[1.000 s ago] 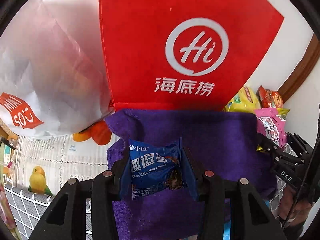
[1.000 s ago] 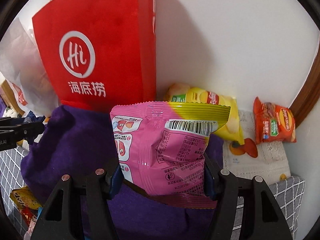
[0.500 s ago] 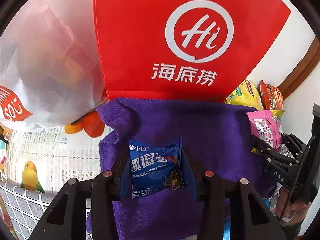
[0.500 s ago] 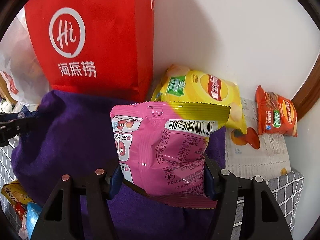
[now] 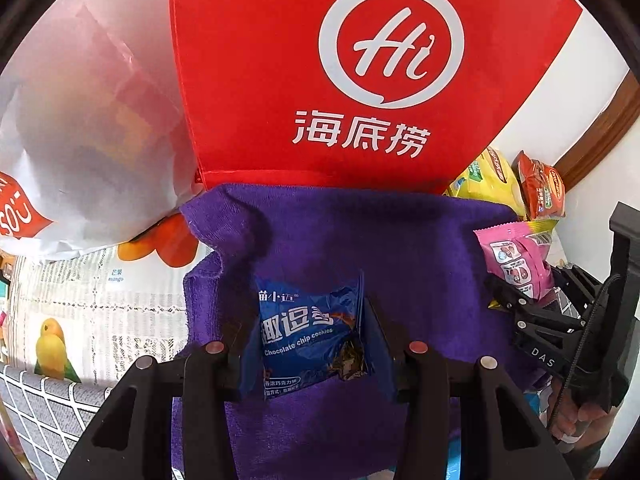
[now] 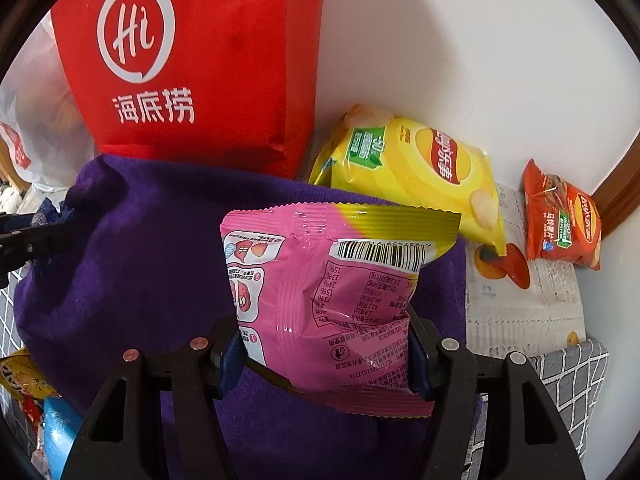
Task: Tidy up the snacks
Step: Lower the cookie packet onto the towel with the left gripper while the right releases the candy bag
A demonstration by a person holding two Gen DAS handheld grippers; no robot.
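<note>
White wall [image 6: 460, 40] backs the scene, with a brown wooden trim [image 6: 620, 200] curving along its right edge. Against the wall stands a tall red bag [image 5: 360, 80] printed with a white "Hi" logo, and a white plastic bag [image 5: 92, 140] slumps just beside it on the left. In front of both lies a purple towel [image 5: 360, 240], spread over a surface covered by a fruit-and-bird printed cloth [image 5: 80, 300] and a grey grid-patterned cover [image 6: 572, 380]. The left gripper [image 5: 310, 354] is clamped on a blue chocolate chip cookie packet [image 5: 308, 332], its pads pressing both side edges, and holds it above the towel. The right gripper [image 6: 324, 354] is clamped on a pink snack bag [image 6: 328, 292] with a yellow-green corner, barcode side facing the camera, also over the towel near its right edge. In the left wrist view that pink bag shows at the far right, with a person's fingers [image 5: 576, 412] wrapped around the tool's handle below it. A yellow chip bag [image 6: 412, 172] leans beside the base of the red bag, near the wall. An orange-red snack packet [image 6: 560, 216] stands further right, close to the trim and apart from the yellow bag. More packets [image 6: 24, 380] peek out at the lower left of the right wrist view, partly hidden by the towel.
</note>
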